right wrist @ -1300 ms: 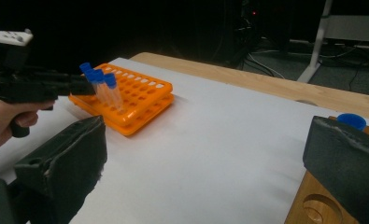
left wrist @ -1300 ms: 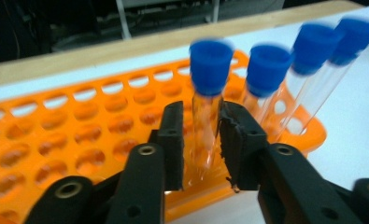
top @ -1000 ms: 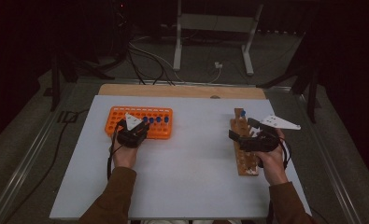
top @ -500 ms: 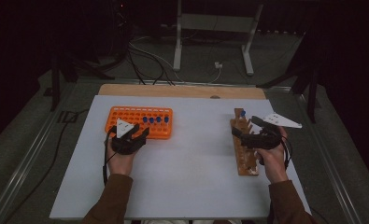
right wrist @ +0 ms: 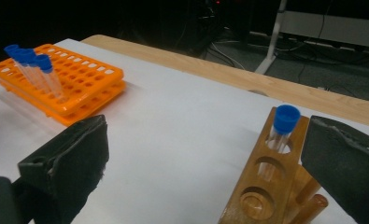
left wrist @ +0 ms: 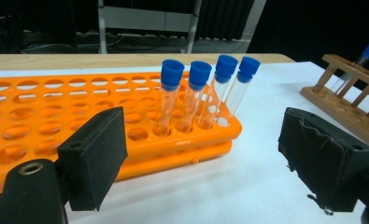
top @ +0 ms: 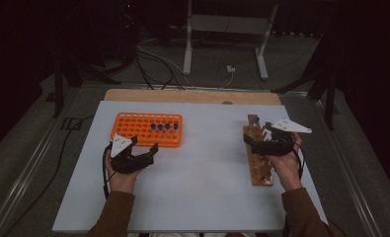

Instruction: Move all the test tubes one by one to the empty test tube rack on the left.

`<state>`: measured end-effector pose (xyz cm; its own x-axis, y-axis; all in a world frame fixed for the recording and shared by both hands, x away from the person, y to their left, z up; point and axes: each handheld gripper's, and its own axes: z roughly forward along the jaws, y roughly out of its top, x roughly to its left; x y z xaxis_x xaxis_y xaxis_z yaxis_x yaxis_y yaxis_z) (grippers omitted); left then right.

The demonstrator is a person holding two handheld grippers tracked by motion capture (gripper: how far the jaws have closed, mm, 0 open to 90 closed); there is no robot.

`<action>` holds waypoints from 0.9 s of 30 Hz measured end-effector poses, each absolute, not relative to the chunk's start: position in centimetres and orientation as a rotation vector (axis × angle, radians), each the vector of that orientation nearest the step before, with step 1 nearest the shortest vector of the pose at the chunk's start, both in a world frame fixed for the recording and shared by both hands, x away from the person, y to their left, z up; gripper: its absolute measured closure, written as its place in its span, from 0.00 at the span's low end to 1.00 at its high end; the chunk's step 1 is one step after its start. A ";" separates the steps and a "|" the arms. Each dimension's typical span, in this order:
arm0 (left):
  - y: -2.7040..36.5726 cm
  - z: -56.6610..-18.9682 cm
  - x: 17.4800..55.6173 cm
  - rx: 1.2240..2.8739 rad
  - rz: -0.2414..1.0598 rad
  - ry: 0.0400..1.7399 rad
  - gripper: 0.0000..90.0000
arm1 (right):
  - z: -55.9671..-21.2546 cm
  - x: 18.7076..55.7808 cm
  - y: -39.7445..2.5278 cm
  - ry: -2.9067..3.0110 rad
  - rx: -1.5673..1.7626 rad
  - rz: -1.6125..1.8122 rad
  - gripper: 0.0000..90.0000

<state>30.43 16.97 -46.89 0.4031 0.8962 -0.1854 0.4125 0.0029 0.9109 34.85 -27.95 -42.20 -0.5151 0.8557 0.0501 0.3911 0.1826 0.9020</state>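
An orange tube rack (top: 133,124) lies at the table's left, with several clear tubes with blue caps (top: 161,127) standing in its right part. My left gripper (top: 144,144) is open just in front of that rack; between its wide-apart jaws there is nothing. In the left gripper view the capped tubes (left wrist: 198,93) stand upright in the orange rack (left wrist: 56,116) beyond my open left gripper (left wrist: 210,163). A wooden rack (top: 258,163) at the right holds one blue-capped tube (top: 256,120) at its far end. My right gripper (top: 257,133) stands open over it, beside the tube (right wrist: 282,128) in the wooden rack (right wrist: 266,186).
A white sheet (top: 207,168) covers the table, and a bare wooden strip (top: 192,96) runs along the far edge. Beyond the table are a metal stand (top: 222,29) and cables on the floor (top: 153,59). The wooden rack (left wrist: 345,102) appears at the right of the left gripper view.
My left gripper has drawn back from the orange rack toward the near edge, still open. The right gripper has hardly moved over the wooden rack.
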 end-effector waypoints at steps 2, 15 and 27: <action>17.0 -46.9 30.3 1.616 0.559 1.192 0.05 | -42.1 35.1 -28.1 1.992 1.174 1.290 0.01; 17.4 -47.1 29.7 1.628 0.575 1.208 0.01 | -42.3 37.6 -28.8 1.981 1.218 1.172 0.06; 17.5 -47.5 29.8 1.636 0.587 1.217 0.01 | -43.0 40.5 -29.4 1.974 1.288 1.080 0.36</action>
<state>29.80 17.45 -47.46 0.3822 0.9095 -0.1634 0.4382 -0.0227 0.8986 40.55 -29.40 -42.98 -0.3958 0.9182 -0.0134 0.4836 0.2208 0.8470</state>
